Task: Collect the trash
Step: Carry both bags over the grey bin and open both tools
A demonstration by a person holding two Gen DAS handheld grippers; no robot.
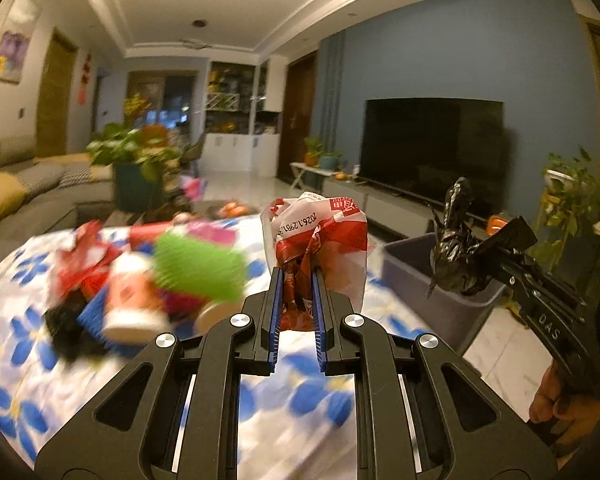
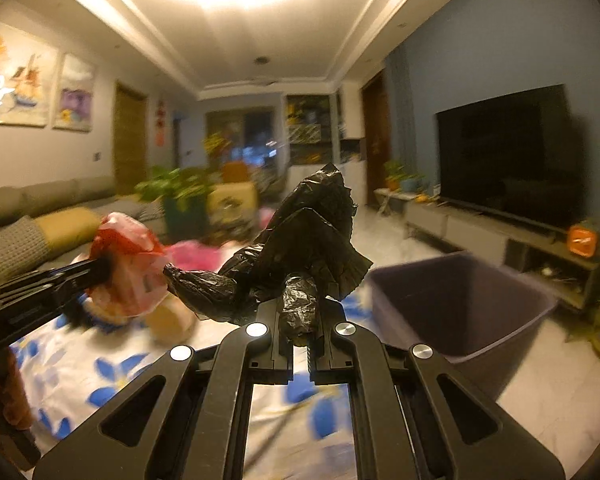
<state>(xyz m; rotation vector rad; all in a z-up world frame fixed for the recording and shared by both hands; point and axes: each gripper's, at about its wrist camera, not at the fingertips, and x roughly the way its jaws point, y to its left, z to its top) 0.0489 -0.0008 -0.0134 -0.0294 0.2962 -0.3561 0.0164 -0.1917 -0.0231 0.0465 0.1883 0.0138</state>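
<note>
Floral table (image 1: 100, 380) edge beside bin (image 2: 460, 312); jaws grip wrapper (image 1: 320, 240), black bag (image 2: 300, 240)

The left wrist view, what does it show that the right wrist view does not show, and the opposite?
Only the left wrist view: the blurred pile of trash on the flowered cloth, with a green ridged piece.

Only the right wrist view: three paintings above the sofa.

Both: the left hand-held gripper shut on a red-and-white wrapper, the right hand-held gripper shut on a black plastic bag, the purple bin and the TV.
</note>
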